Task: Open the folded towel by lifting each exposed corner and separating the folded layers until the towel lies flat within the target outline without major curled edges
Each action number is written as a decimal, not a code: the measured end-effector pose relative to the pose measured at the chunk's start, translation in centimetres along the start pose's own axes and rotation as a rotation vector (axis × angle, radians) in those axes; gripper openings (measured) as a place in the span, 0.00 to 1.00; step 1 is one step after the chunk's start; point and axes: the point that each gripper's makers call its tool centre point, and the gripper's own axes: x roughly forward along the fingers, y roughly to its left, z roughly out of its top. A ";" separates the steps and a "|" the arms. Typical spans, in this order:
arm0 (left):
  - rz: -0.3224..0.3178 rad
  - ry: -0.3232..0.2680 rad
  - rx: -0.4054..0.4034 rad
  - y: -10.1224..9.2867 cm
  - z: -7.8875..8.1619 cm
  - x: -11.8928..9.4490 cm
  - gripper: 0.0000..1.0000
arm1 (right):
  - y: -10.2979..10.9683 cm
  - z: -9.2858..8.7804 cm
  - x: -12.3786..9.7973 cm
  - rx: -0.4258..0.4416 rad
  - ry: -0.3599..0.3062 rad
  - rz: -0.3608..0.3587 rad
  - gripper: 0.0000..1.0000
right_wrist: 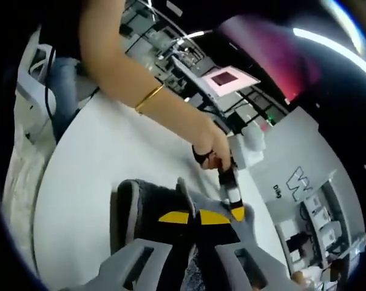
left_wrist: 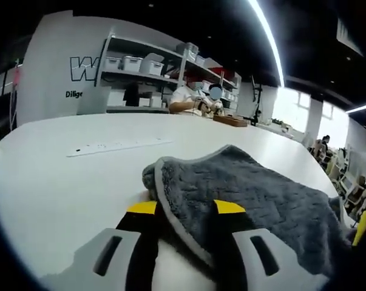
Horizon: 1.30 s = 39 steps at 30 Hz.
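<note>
My left claw point(left_wrist: 186, 208) is clamped on a corner of the grey towel point(left_wrist: 255, 194), which spreads ahead over the white table point(left_wrist: 61, 182); my right claw point(right_wrist: 193, 217) pinches another towel edge between its tips

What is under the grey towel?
The white table lies under the grey towel. The left gripper fingers clamp its edge. Anything beneath the folds is covered.

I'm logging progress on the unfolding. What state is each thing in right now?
towel: still folded and bunched, one edge raised, not flat.
left gripper: fingers closed on the towel's edge.
right gripper: fingers closed on a towel fold.
table: white, bearing the towel.
</note>
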 end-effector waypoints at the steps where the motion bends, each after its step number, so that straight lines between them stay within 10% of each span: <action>1: -0.001 -0.001 0.001 -0.1 0.1 0.0 0.32 | 0.0 0.0 0.0 0.000 -0.001 0.001 0.00; 39: -0.001 0.060 0.158 -1.8 -0.3 -1.8 0.31 | 0.3 -0.2 -0.8 0.022 0.000 -0.014 0.00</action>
